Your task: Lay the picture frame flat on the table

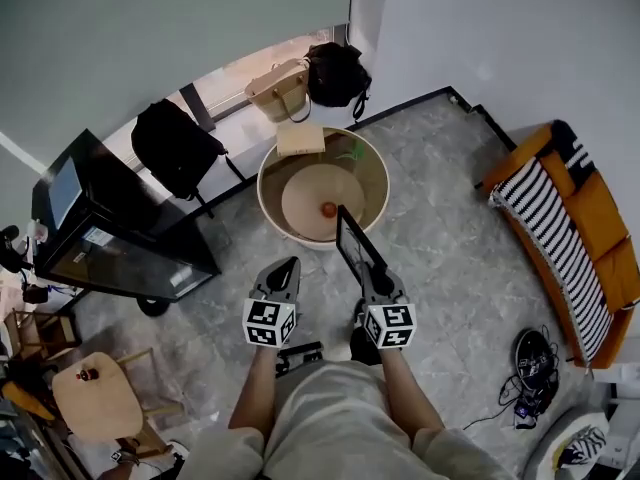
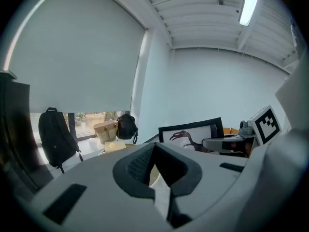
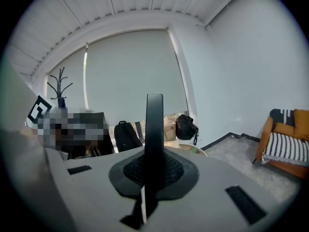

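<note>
the frame is off the worktop, held up on edge in the air at the near edge of the round worktop. whether it is over the rim or just short of it i cannot tell. from the head view only its thin black border shows. the left gripper view shows its face, a dark long-beaked creature on white.

the right claw is clamped on the frame's lower edge, and in the right gripper view the frame rises straight up from between the pads. the left claw is level with it and just beside it, clear of the frame. its jaws stand a little apart with nothing between them.

on the worktop a small orange ball lies a little toward the near edge from the middle, right in front of the frame. a pale box sits at the far edge.

this looks like the carry-in step, with the laying not yet begun. the next move calls for bringing the frame over a bare patch, probably the left side away from the ball. the right wrist then rolls until the face turns level, and the frame goes down until its back rests before the jaws part. with a grip on one edge only the frame may swing, and the free left claw could steady it.
</note>
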The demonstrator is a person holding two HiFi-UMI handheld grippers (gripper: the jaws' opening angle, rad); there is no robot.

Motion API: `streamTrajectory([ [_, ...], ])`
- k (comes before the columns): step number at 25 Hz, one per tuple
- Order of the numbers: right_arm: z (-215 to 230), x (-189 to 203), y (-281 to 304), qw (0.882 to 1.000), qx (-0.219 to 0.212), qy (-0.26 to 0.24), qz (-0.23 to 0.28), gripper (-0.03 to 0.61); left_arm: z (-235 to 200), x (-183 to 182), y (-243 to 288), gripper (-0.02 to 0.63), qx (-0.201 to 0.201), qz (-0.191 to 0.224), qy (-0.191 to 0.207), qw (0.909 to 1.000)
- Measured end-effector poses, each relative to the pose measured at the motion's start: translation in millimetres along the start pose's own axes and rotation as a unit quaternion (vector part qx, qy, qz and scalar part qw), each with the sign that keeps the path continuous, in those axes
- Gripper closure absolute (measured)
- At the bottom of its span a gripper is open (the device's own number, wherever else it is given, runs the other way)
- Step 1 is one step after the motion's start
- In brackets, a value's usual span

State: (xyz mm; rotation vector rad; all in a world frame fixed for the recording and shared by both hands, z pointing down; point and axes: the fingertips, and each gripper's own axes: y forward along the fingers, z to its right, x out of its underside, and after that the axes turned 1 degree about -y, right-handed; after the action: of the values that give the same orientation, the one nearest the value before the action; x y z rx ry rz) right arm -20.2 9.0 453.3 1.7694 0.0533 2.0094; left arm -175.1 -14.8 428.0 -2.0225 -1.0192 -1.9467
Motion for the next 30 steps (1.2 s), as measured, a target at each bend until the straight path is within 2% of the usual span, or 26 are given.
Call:
streamTrajectory([
  [6, 56.8, -38.2, 43.1, 0.999, -0.033, 0.016, 0.016, 0.54, 5.9, -26.2, 44.6, 0.594, -0.038, 0.005, 0.008, 0.9992],
  [9, 81.7, -51.1, 59.9, 0.999, -0.048, 0.019, 0.016, 0.538, 5.2, -37.5, 61.3, 0.594, -0.061, 0.012, -0.001, 0.9981],
  [14, 121.6, -57.4, 81.5, 0.997, -0.075, 0.022, 0.007, 0.538, 17.0, -43.9, 91.6, 0.594, -0.09, 0.02, -0.019, 0.9956],
  [17, 146.4, -49.1, 86.7, 0.995, -0.083, 0.049, -0.001, 0.538, 27.9, -38.4, 104.0, 0.592, -0.108, 0.011, -0.018, 0.9939],
  [21, 177.2, -21.8, 92.1, 0.992, -0.076, 0.101, -0.024, 0.538, 29.6, -26.2, 107.1, 0.592, -0.131, -0.015, -0.005, 0.9913],
  [24, 194.7, -4.0, 89.7, 0.988, -0.06, 0.134, -0.037, 0.538, 20.9, -17.9, 105.1, 0.592, -0.145, -0.025, -0.01, 0.989],
  [27, 215.3, 3.7, 86.3, 0.985, -0.037, 0.164, -0.036, 0.538, 13.3, -17.4, 111.2, 0.592, -0.146, -0.024, -0.02, 0.9888],
  [30, 233.4, 9.6, 82.8, 0.982, -0.013, 0.185, -0.034, 0.538, 7.2, -22.3, 123.5, 0.592, -0.138, -0.025, -0.013, 0.9901],
])
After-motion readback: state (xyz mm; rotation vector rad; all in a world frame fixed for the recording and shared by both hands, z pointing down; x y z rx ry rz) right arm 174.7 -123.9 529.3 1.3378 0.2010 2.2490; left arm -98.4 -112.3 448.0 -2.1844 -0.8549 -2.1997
